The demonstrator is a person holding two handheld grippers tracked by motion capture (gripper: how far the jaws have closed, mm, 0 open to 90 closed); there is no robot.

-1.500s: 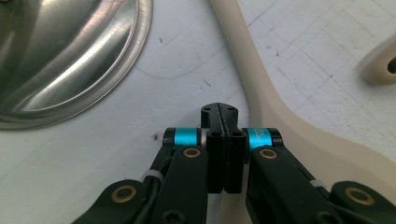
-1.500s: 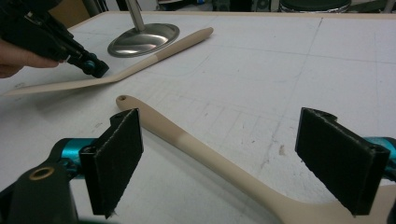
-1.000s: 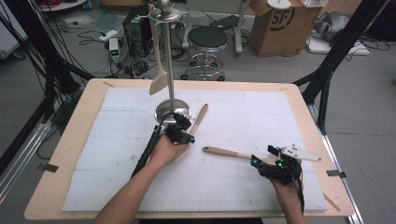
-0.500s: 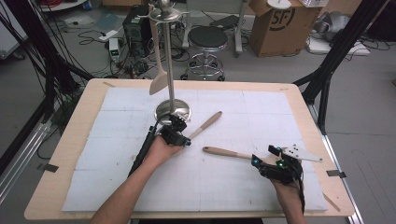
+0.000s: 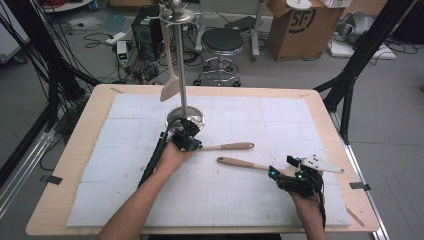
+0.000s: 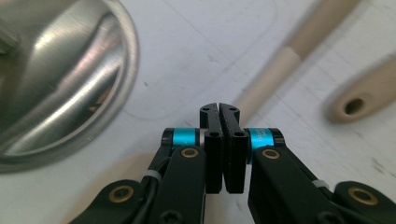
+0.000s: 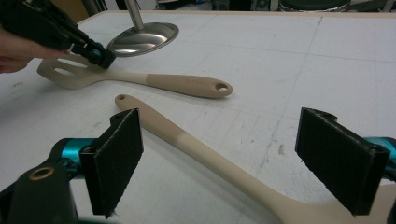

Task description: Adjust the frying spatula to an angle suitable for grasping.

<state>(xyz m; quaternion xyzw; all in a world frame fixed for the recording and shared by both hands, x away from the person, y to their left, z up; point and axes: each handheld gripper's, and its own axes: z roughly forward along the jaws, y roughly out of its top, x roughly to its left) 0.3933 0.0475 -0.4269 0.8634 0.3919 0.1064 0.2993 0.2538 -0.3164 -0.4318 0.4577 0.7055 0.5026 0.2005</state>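
The left hand-held gripper (image 5: 186, 140) sits near the middle of the worktop (image 5: 75, 200), just in front of the round steel base (image 5: 185, 118) of the tall chrome utensil stand (image 5: 178, 65); its jaws are pressed together, and in the left gripper view (image 6: 219, 140) nothing shows between the pads; from the right gripper view its tip rests at the slotted head of the beige slotted silicone spatula (image 7: 140, 77), though whether it pinches the blade I cannot tell. That spatula (image 5: 227, 146) lies flat with its long axis running across the worktop, its handle with the hanging hole pointing to the person's right. The right hand-held gripper (image 5: 295, 180) is wide open near the front right corner, its two pads well apart on either side of the beige long-handled silicone spoon (image 7: 196, 149) without touching it; the spoon (image 5: 242, 163) lies slightly aslant, its holed handle end towards the centre and its head at the gripper. A beige spatula (image 5: 170, 85) hangs from the stand's top. The white gridded mat (image 5: 260, 115) is bare at the far right and front left; both hand-held grippers stand well clear of the worktop's edges.
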